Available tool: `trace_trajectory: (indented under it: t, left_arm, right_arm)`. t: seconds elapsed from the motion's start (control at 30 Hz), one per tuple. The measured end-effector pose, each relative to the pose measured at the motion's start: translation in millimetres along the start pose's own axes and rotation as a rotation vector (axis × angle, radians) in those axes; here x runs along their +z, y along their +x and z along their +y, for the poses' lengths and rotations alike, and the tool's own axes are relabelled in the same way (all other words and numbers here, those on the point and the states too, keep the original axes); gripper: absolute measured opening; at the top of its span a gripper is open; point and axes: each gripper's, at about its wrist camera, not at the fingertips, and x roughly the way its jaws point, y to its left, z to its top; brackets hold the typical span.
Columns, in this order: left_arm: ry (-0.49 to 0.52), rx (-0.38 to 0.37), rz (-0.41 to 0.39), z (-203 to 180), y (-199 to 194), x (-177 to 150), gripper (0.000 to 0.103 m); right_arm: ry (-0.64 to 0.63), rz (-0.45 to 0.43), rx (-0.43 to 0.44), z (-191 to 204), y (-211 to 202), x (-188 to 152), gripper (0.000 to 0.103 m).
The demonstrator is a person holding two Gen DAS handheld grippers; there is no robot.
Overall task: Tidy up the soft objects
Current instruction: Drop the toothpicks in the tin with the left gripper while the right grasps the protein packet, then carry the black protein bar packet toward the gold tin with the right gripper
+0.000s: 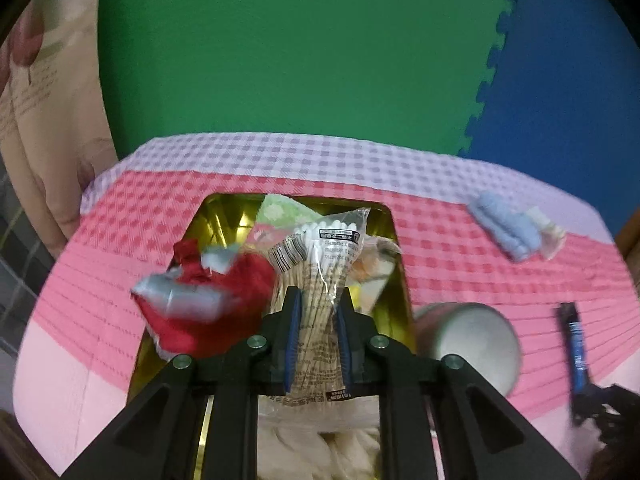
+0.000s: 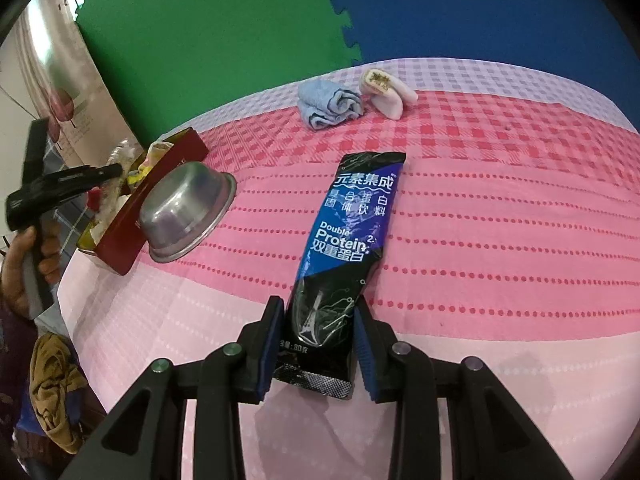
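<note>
Left gripper: I see its 2 blue pads clenched on a clear bag of cotton swabs, held over the gold-lined tin.
Tin: from my right camera its outside is red; inside I make out a red cloth with a blurred grey piece on it, a green patterned item and pale fabric.
Right gripper: its jaws straddle the lower end of a black-and-blue protein sachet lying flat on the pink checked cloth; I cannot tell if the pads press it.
Metal bowl: tipped against the tin's side.
Far edge: a rolled blue towel just beside a white sock.
</note>
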Motion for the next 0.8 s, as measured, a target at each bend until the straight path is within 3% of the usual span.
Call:
trace_trajectory:
  t: [0.07, 0.17, 0.27, 0.4, 0.6, 0.8]
  left_arm:
    - [0.021, 0.023, -0.006, -1.5, 5.4, 1.9, 0.027]
    - [0.035, 0.05, -0.018, -3.7, 8.8, 3.0, 0.078]
    - [0.07, 0.094, -0.079, -10.4, -5.5, 1.8, 0.08]
    - [0.06, 0.094, -0.167, -13.9, -49.8, -4.2, 0.087]
    - [-0.143, 0.151, -0.282, 11.9, -134.0, -53.6, 0.101]
    - [-0.353, 0.238, -0.257, 42.3, -176.2, -122.1, 0.102]
  right_arm:
    - [0.001, -0.002, 0.003, -0.3, 0.2, 0.5, 0.034]
    - [0.003, -0.006, 0.007, -0.7, -0.8, -0.5, 0.034]
    - [0.006, -0.007, 0.011, -0.6, -0.8, -0.7, 0.034]
    - [0.007, -0.009, 0.009, -0.1, -0.7, -1.0, 0.034]
    - [0.006, 0.002, 0.006, -0.5, -0.4, 0.0, 0.034]
    - [0.038, 0.028, 0.028, 2.5, -1.7, 7.2, 0.034]
